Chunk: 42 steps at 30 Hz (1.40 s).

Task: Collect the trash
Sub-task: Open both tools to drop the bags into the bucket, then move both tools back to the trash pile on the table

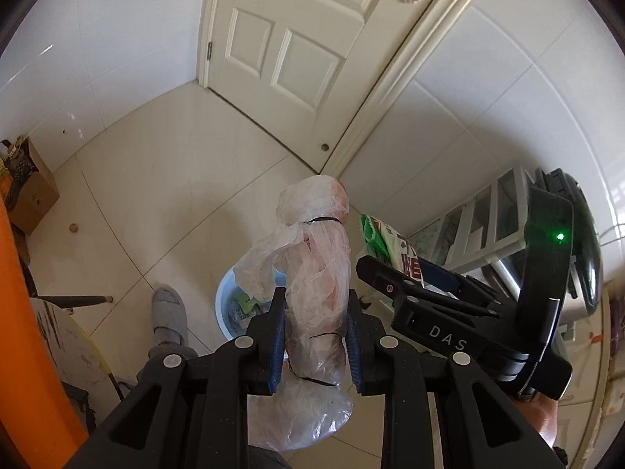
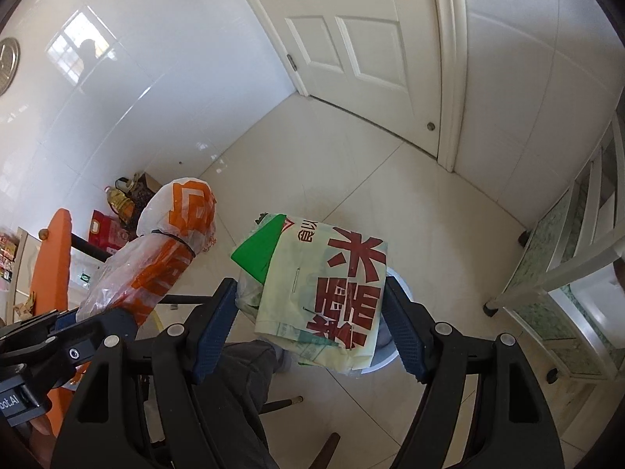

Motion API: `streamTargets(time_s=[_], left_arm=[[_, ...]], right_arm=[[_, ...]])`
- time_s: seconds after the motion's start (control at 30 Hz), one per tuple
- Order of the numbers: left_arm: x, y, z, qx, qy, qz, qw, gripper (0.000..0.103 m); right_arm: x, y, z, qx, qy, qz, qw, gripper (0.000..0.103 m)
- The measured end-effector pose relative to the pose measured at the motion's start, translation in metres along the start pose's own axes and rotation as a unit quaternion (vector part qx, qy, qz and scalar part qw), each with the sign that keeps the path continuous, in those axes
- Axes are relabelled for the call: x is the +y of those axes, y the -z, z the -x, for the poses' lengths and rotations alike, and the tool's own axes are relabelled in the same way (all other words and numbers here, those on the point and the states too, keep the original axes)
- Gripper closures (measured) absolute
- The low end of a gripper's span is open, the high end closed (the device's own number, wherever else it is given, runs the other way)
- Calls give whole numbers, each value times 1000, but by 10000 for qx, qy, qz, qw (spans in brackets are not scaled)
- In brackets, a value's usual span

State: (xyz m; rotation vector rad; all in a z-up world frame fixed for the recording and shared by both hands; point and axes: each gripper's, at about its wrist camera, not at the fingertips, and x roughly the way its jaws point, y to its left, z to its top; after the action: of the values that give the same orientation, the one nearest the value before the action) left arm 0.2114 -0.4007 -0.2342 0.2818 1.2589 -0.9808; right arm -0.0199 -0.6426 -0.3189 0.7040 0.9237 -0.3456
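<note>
My left gripper (image 1: 316, 297) is shut on a translucent plastic bag bundle (image 1: 316, 258) with orange print, tied with black bands. It hangs tilted over a light blue bin (image 1: 223, 305) on the floor, which has some scraps inside. My right gripper (image 2: 310, 285) is shut on a pale paper bag (image 2: 332, 293) with large red characters and a green flap. A bit of the bin's rim (image 2: 404, 287) shows below this bag. In the left wrist view the right gripper (image 1: 406, 277) sits just right of the bundle. In the right wrist view the left gripper (image 2: 78, 320) and its bundle (image 2: 172, 250) are at the left.
A white door (image 1: 289, 51) is shut in the far corner of the tiled floor. A cardboard box (image 1: 35, 195) and an oil bottle (image 2: 121, 199) stand by the left wall. An orange chair (image 2: 50, 265) is near left, a white rack (image 2: 566, 273) at right. The person's slippered foot (image 1: 168, 312) is beside the bin.
</note>
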Motion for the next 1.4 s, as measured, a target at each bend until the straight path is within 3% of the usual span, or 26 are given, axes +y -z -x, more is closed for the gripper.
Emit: streamTargets(time_s=[0.07,0.1,0.13,0.17,0.27,0.33,0.53,0.83,1.17,1.4], left_arm=[[3,-7,-17,202,4,16,9998,71],[3,-12,-23,289,9,48,9996,57],[0,-25,-33,349,-32,87,9993,44],[0,-33,-38,370,-114,99,9992,41],[-4,-54,-45,413,-227,56,9989,37],[-9,-57,-42,341,-315,41,9989,27],[-28,-40,-15,-84,-722,-82,9973,17],[-47,18,57,-792,-1013,-71,9917,12],[-37,93,167,-1651,-1107,220,9798,11],[-20,162,259,-2484,-1471,526,9560,8]], right_arm=[[-7,-3,-15,112,-36,-135,9998,25],[-12,-3,-22,194,-50,-221,9996,22],[-16,-2,-28,266,-72,-313,9991,13],[-21,-1,-34,324,-125,-422,9985,6],[-28,1,-43,420,-56,-531,9977,1],[-29,5,-43,410,-8,-551,9976,0],[-27,11,-31,321,243,-587,9975,0],[2,10,17,-82,265,-392,9988,0],[77,5,93,-787,152,181,9966,0],[147,13,144,-1286,-46,811,9884,0]])
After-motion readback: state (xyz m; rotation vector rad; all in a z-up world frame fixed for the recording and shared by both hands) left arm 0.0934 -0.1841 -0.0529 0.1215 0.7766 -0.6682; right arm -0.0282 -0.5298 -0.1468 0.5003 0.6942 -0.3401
